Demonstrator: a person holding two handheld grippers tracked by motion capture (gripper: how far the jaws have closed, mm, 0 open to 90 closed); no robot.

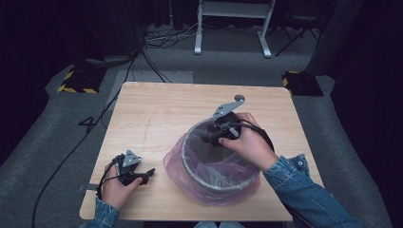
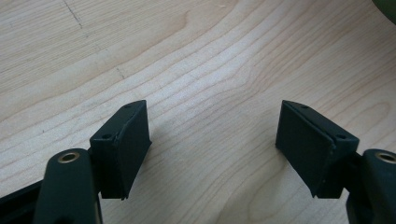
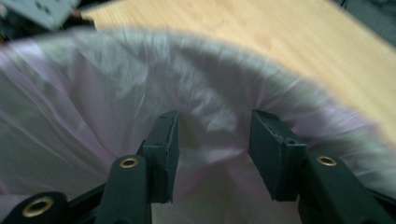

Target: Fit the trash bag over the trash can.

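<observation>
A round grey bin [image 1: 223, 186] lined with a thin pink plastic bag [image 1: 175, 164] stands on the wooden table [image 1: 161, 107], right of the middle near the front. My right gripper [image 1: 209, 138] hangs over the bin's far rim, pointing down into it. In the right gripper view its jaws [image 3: 214, 140] stand apart over the blurred bag film [image 3: 93, 88], and the pads press on nothing. My left gripper [image 1: 151, 172] rests at the table's front left, apart from the bin. Its jaws [image 2: 212, 135] are wide open over bare wood [image 2: 210, 56].
On the floor beyond the table stand a white desk frame [image 1: 233, 14], loose cables [image 1: 159, 38] and two yellow-and-black striped bases [image 1: 78, 81] [image 1: 302, 81]. The bag's skirt spreads on the table around the bin's foot.
</observation>
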